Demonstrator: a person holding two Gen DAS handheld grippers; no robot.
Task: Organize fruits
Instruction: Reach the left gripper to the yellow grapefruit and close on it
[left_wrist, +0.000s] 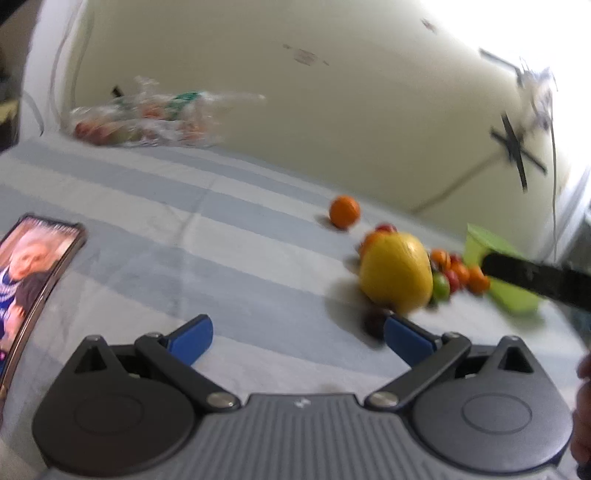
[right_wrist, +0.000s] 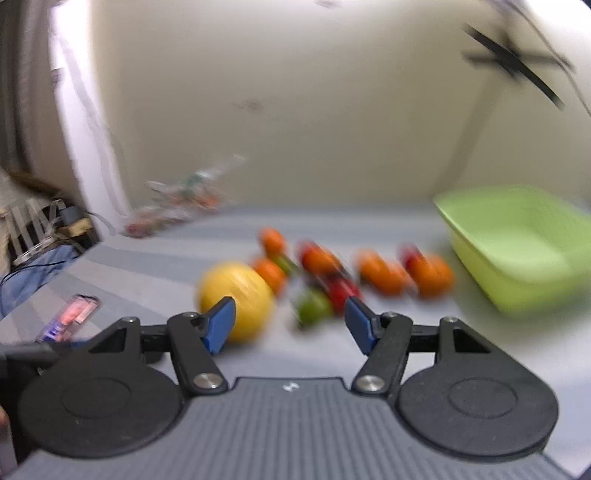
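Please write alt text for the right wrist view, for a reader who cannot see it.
The open, empty right gripper points at blurred fruit on a striped cloth: a large yellow fruit, several oranges, and red and green pieces. An empty green tub stands to the right.

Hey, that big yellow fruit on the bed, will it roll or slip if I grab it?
The big yellow fruit looks rounded, so a nudge would probably roll it on the striped sheet. It looks wide against the open right gripper, so the grip may be shallow and could slip.

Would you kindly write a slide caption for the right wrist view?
Open right gripper approaches a yellow melon, oranges and a green basin on a striped cloth.
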